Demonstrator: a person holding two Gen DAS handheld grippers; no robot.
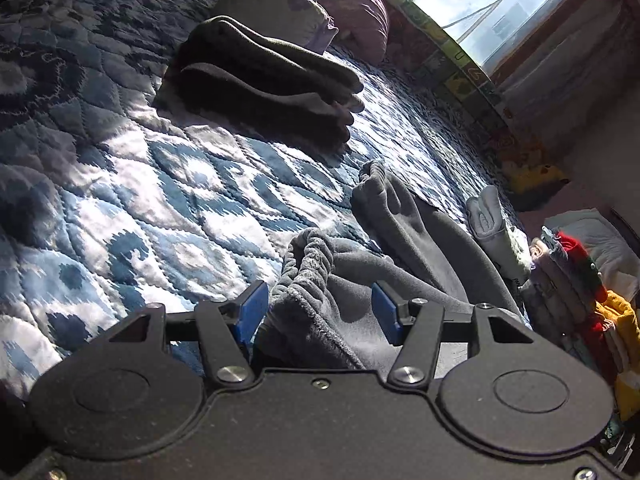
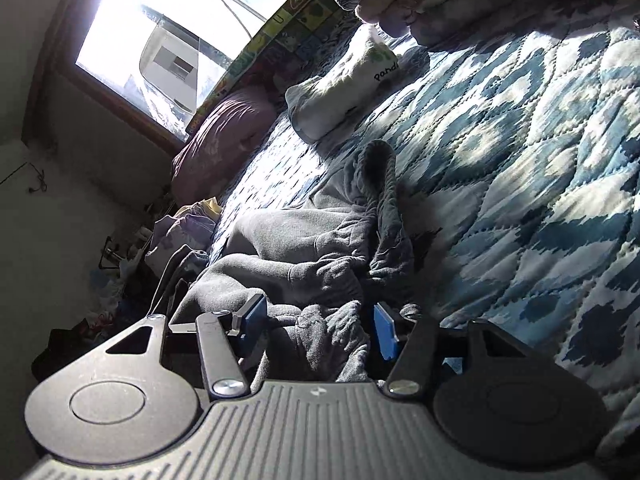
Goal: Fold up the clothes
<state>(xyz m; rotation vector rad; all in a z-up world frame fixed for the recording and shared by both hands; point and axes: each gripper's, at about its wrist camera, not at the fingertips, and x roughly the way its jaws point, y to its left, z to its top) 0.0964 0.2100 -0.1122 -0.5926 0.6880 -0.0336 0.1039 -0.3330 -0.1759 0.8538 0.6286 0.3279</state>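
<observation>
Left wrist view: the left claw (image 1: 319, 312) spreads wide, blue pads (image 1: 253, 312) either side of the gathered waistband of the grey fleece garment (image 1: 400, 240), cloth between the jaws but not pinched. That garment lies crumpled on the blue-and-white quilted bed (image 1: 160, 184). Further up the bed sits a folded dark stack (image 1: 272, 80), with a mauve pillow (image 1: 352, 4) behind it. Over on the right wrist view, the right claw (image 2: 318, 326) is just as wide, straddling bunched grey fabric. A small white folded piece (image 2: 340, 88) lies beyond, near the window (image 2: 160, 40).
</observation>
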